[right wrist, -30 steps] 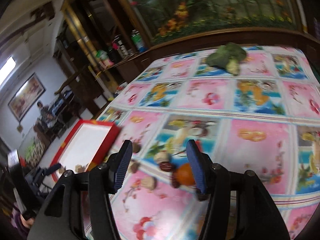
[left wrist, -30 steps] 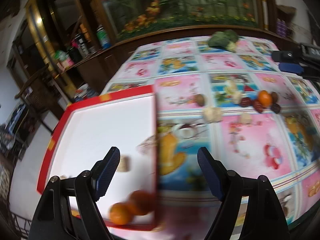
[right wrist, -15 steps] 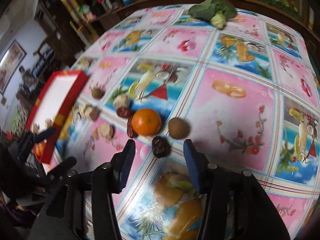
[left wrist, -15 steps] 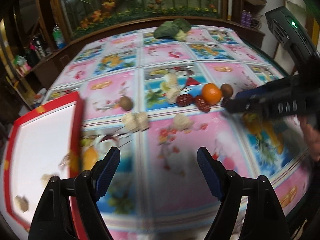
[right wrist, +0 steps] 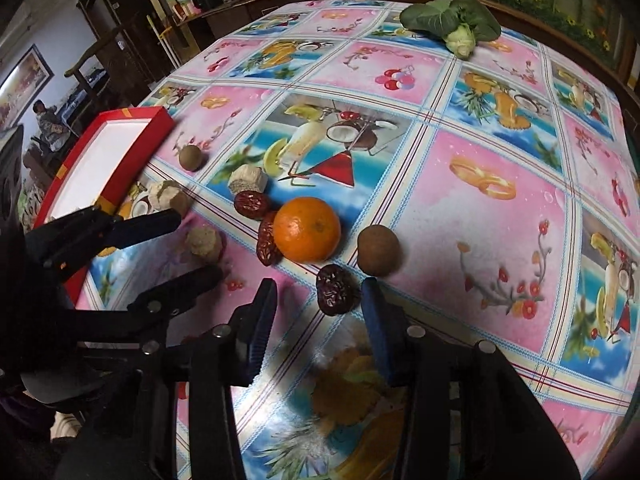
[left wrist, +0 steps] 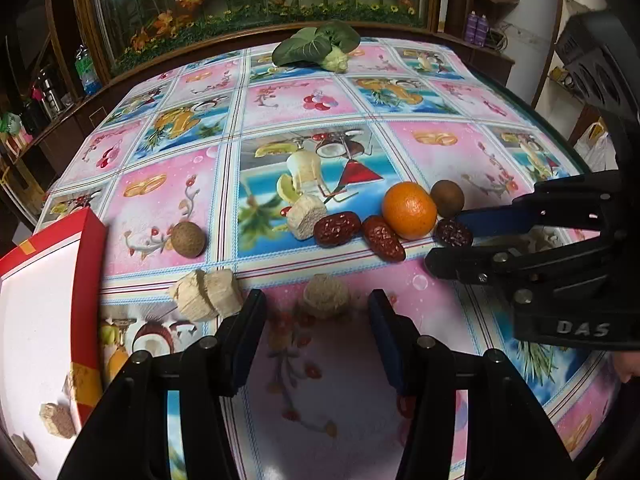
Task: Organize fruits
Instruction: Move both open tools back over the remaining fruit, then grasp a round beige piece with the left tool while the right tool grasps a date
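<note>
An orange lies mid-table among three red dates, two brown round fruits and pale chunks. My left gripper is open, its fingers either side of one pale chunk. My right gripper is open around a dark date just in front of the orange. The red box with a white floor sits at the left and holds a few pieces.
A leafy green vegetable lies at the table's far edge. The table wears a pink and blue fruit-print cloth. Dark shelves with bottles stand beyond the left side. A wooden rail edges the far side.
Both grippers have moved in from the box side toward the fruit cluster. The left now straddles a pale chunk; the right has come down around a dark date.
</note>
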{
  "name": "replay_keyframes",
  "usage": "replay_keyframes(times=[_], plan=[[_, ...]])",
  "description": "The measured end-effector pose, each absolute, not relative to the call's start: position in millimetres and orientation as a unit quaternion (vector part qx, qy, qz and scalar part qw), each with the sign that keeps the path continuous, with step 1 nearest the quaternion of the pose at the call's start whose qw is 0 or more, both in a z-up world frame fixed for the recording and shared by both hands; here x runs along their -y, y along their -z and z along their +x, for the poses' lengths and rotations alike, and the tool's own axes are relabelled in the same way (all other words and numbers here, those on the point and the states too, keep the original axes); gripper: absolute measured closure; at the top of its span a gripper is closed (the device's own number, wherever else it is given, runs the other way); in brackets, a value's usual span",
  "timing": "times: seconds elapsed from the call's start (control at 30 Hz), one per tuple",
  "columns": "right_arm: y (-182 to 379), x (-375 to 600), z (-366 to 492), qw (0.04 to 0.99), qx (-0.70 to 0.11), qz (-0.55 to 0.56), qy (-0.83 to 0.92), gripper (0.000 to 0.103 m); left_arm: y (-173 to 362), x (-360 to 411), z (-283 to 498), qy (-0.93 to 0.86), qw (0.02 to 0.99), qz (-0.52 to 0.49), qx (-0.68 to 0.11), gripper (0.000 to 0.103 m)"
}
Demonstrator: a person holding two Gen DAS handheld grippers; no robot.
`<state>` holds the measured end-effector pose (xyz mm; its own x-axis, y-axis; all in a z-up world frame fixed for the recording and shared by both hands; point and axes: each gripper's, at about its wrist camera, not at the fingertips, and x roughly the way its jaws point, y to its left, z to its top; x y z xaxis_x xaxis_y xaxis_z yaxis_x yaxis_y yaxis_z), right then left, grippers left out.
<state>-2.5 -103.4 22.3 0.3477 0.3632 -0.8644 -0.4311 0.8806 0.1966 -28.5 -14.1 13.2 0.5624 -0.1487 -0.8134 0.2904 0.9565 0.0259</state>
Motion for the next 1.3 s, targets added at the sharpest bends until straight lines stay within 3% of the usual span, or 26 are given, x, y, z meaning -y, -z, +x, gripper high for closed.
replay_keyframes(times=[0.2, 0.47, 0.8, 1.3], plan=[[-21.2, 96.2, -5.6, 0.836, -0.501, -0.074, -0.212, 0.083, -12.7, 14.7, -27.3, 0.138, 0.882, 0.067, -0.446, 0.057], [-27.8, 102.1, -5.5, 0.840, -0.495, -0.053, -0.215, 0.083, -13.3, 22.8, -32.1, 0.144, 0.884, 0.068, -0.439, 0.080], [-48.7, 118.2, -4.8, 0.854, -0.470, 0.014, -0.222, 0.083, -40.8, 6.3, -66.4, 0.110, 0.906, 0.056, -0.404, 0.080], [-59.4, 116.5, -8.2, 0.881, -0.407, 0.095, -0.221, 0.083, -76.5, -113.6, -122.8, -0.061, 0.938, 0.005, -0.340, 0.080]])
